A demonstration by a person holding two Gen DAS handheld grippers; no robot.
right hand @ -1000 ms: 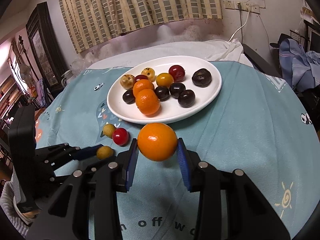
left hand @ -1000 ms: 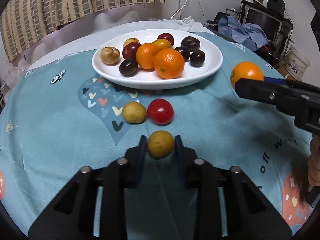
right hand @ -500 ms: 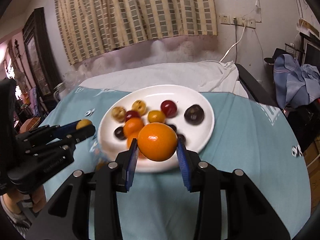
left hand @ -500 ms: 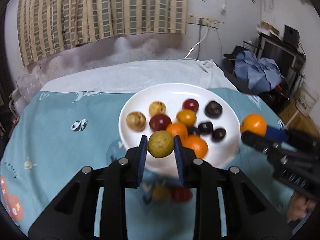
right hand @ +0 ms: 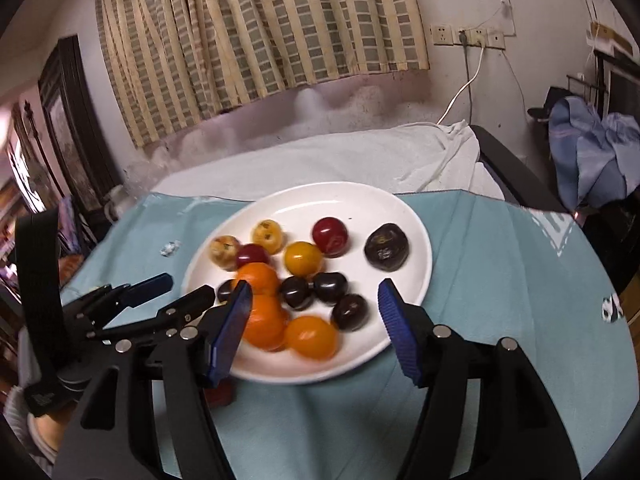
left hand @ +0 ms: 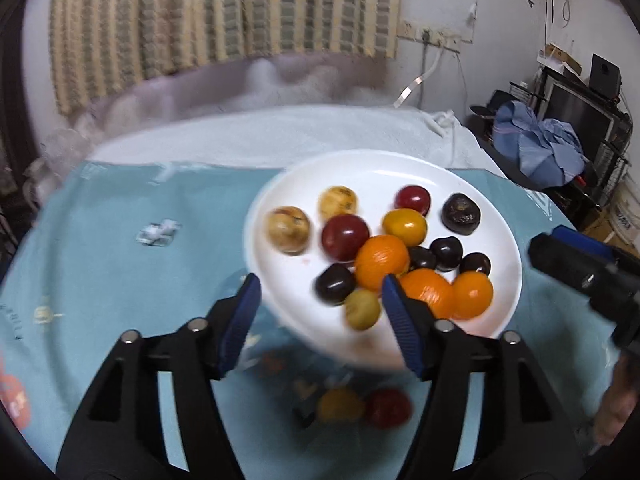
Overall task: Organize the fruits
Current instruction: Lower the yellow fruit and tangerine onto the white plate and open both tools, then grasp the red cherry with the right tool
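Note:
A white plate (left hand: 280,200) (right hand: 416,280) holds several fruits: oranges, dark plums, red and yellow ones. My left gripper (left hand: 322,308) is open and empty above the plate's near edge; a yellow-green fruit (left hand: 362,309) lies on the plate between its fingers. My right gripper (right hand: 314,320) is open and empty over the plate's near side; an orange (right hand: 312,337) lies on the plate below it, also showing in the left wrist view (left hand: 472,295). A yellow fruit (left hand: 340,404) and a red fruit (left hand: 387,407) lie on the cloth before the plate.
The table has a teal patterned cloth (right hand: 500,280) with a white cloth (right hand: 360,156) behind the plate. The left gripper shows at the left of the right wrist view (right hand: 160,292). Clothes and furniture stand at the right.
Both grippers opened over the plate. The yellow-green fruit left the left gripper and the orange left the right gripper; both now lie on the plate.

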